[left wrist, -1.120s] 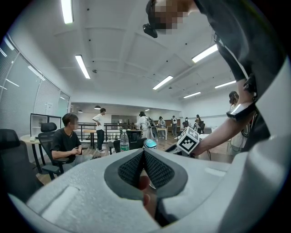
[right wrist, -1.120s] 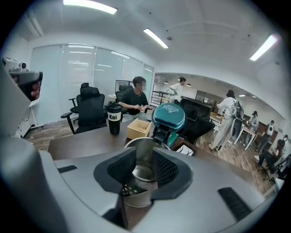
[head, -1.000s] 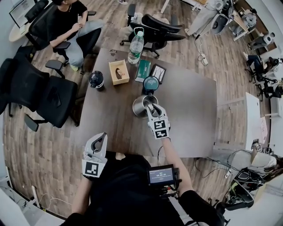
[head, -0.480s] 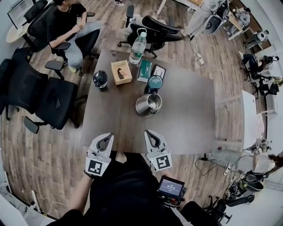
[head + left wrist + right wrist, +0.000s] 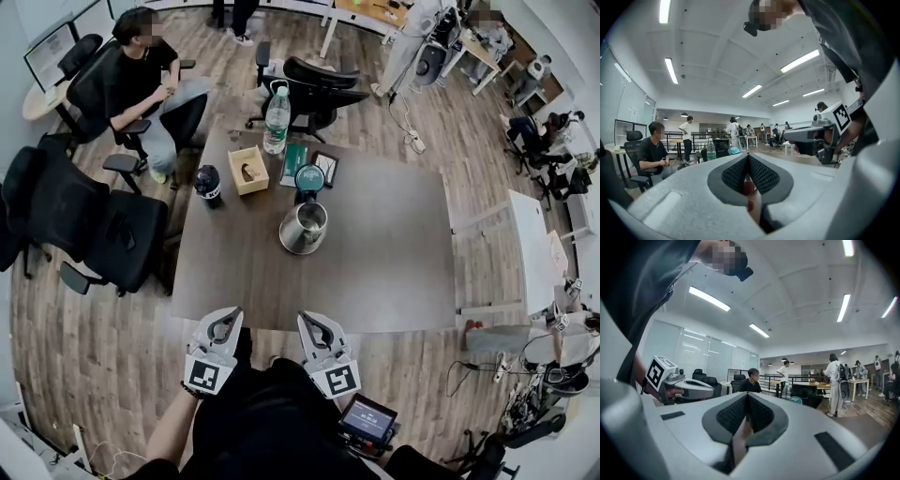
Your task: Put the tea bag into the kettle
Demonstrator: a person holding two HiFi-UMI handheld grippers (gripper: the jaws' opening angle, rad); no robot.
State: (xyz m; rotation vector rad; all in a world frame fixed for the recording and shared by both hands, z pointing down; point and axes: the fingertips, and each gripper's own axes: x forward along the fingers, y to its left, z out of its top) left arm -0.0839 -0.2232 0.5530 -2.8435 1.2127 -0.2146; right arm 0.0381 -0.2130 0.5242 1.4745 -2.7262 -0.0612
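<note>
An open-plan office with a wood-plank floor, seen from above: a dark grey table (image 5: 394,253) fills the middle, ringed by black office chairs (image 5: 103,234) at the left and another chair (image 5: 314,89) on the far side. A seated person (image 5: 141,66) in a black top sits well clear of the table at the upper left.

The steel kettle (image 5: 302,228) stands upright and uncovered near the table's centre. A round teal lid (image 5: 309,178) sits just behind it. Farther back are a green packet (image 5: 294,157), a dark framed card (image 5: 325,167), a small cardboard box (image 5: 248,169), a clear water bottle (image 5: 276,119) and, off to the left, a black jar (image 5: 207,182).

The tea bag shows in no view, and the kettle's inside is too small to make out.

The left gripper (image 5: 232,316) and the right gripper (image 5: 305,319) are held side by side at the table's near edge, close to the wearer's body. Bare tabletop lies between them and the kettle. Each gripper's jaws are pressed together with nothing between the pads. A small lit screen (image 5: 367,422) hangs at the wearer's waist.
</note>
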